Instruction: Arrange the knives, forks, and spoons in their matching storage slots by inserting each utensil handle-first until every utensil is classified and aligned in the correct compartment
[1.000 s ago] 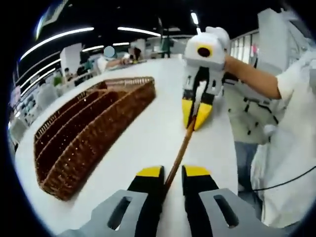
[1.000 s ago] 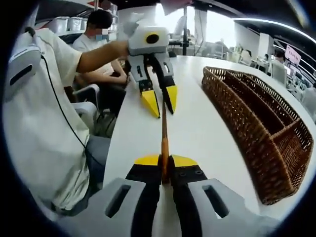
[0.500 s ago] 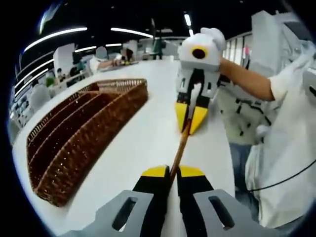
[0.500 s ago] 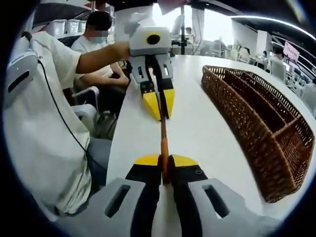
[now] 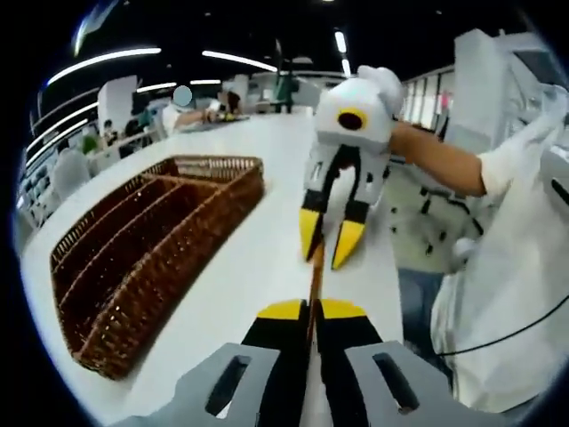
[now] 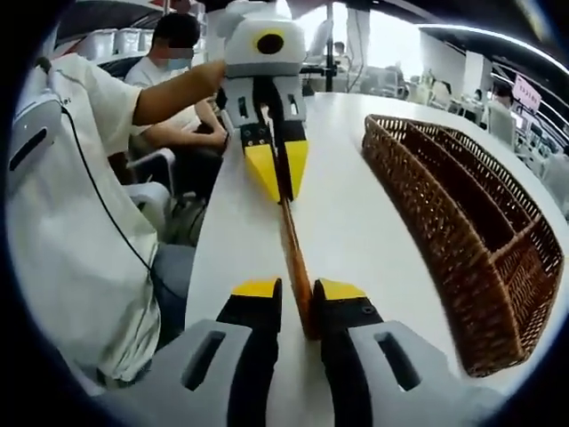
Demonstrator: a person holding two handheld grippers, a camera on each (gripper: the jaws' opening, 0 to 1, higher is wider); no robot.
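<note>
Left tool (image 6: 277, 169) clamped on wooden utensil handle (image 6: 297, 267) — right tool (image 5: 328, 242) apart around it; wicker basket (image 5: 142, 258) at nine o'clock on white counter (image 5: 258, 249).

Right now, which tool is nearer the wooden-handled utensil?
Left. The left tool is shut on one end of the wooden-handled utensil; the right tool stands open, its jaws apart around the other end.

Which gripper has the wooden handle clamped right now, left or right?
The left gripper: its jaws are shut on the wooden handle. The right gripper has its jaws apart, the handle lying loose between them.
</note>
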